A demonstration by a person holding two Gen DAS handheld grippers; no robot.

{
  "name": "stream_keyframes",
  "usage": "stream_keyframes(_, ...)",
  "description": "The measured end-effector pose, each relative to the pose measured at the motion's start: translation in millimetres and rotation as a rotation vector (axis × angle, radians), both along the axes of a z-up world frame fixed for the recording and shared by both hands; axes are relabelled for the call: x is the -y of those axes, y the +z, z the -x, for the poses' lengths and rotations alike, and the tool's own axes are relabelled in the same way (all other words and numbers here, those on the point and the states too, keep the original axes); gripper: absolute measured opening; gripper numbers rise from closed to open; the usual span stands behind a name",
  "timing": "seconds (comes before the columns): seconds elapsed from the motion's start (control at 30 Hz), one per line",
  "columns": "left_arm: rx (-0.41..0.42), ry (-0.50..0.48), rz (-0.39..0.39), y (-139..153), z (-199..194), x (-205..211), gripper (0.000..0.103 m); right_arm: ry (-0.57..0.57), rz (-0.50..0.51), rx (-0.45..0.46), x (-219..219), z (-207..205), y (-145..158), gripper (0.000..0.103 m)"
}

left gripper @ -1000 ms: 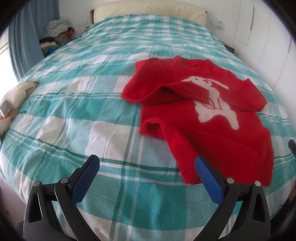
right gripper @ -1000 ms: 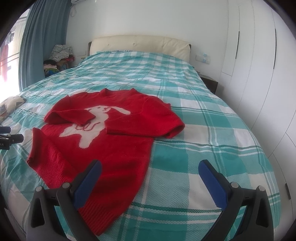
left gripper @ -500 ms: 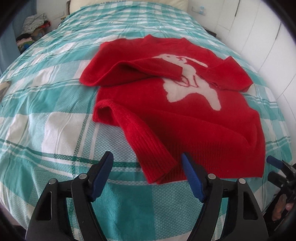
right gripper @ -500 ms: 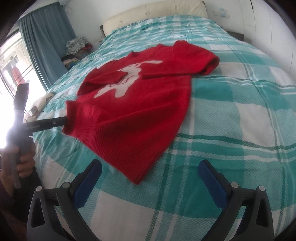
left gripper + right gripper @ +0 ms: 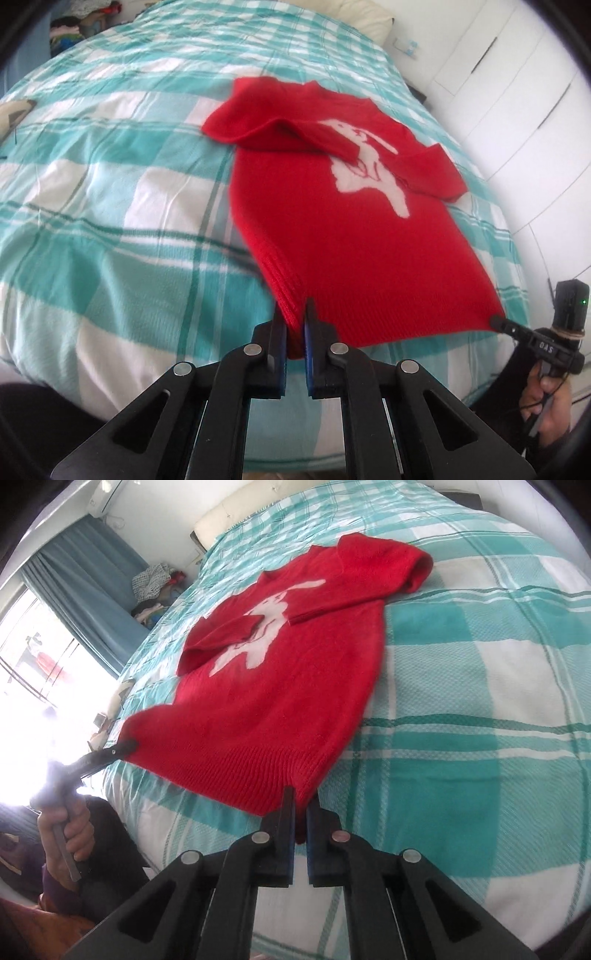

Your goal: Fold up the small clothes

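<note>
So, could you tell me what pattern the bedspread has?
Teal and white checks on the bedspread, clearest in the right wrist view.

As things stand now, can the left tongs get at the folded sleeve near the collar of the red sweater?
Probably not yet: the left tongs are shut on the red sweater at its hem corner, and the sleeve lies far up the bed.

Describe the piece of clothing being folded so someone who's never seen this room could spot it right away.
On the big bed with the teal and white plaid cover lies one red knit sweater, both sleeves folded across its chest. It is the only garment on the bed, with a white animal figure on its front.
</note>
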State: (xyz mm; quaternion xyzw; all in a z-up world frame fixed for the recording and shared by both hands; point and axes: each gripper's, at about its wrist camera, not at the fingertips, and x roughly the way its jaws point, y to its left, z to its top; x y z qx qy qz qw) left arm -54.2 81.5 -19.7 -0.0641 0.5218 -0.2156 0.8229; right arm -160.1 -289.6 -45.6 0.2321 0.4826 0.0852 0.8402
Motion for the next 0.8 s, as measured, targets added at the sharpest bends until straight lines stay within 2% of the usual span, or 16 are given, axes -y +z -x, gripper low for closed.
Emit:
stream_keyframes(0.1, -0.060, -0.013, -0.003, -10.8, 9.0, -0.2, 0.005, 0.014, 0.028, -0.043, 2.0, 8.0, 4.0, 0.004)
stream_keyframes(0.23, -0.076, 0.009, -0.054, -23.9, 10.4, 4.1, 0.005, 0.022, 0.115, -0.112, 2.1, 3.9, -6.3, 0.004)
stream_keyframes(0.3, -0.096, 0.023, -0.060, -30.1, 8.3, 4.4, 0.005, 0.014, 0.119, -0.137, 4.8, 1.8, -12.9, 0.004)
stream_keyframes(0.47, -0.087, 0.012, -0.139, -47.6, 9.9, 14.7, 0.005, 0.013, 0.172, -0.179, 1.0, -3.9, -38.8, 0.004)
stream_keyframes(0.57, -0.074, 0.011, -0.159, -47.5, 10.6, 17.0, 0.006, 0.014, 0.202, -0.171, -3.1, -6.0, -42.0, 0.004)
stream_keyframes(0.7, -0.087, 0.032, -0.121, -45.3, 11.2, 8.9, 0.013, 0.012, 0.197, -0.164, -2.7, -3.0, -40.0, 0.004)
stream_keyframes(0.73, -0.094, 0.036, -0.100, -43.3, 12.2, 5.2, 0.020, 0.013, 0.184, -0.170, -1.3, -2.2, -38.7, 0.007)
stream_keyframes(0.77, -0.099, 0.037, -0.081, -41.2, 13.8, 2.0, 0.026, 0.012, 0.175, -0.183, -0.3, -0.5, -37.0, 0.016)
stream_keyframes(0.8, -0.103, 0.035, -0.070, -38.1, 16.5, -1.4, 0.039, 0.017, 0.172, -0.199, 1.2, 3.2, -34.1, 0.021)
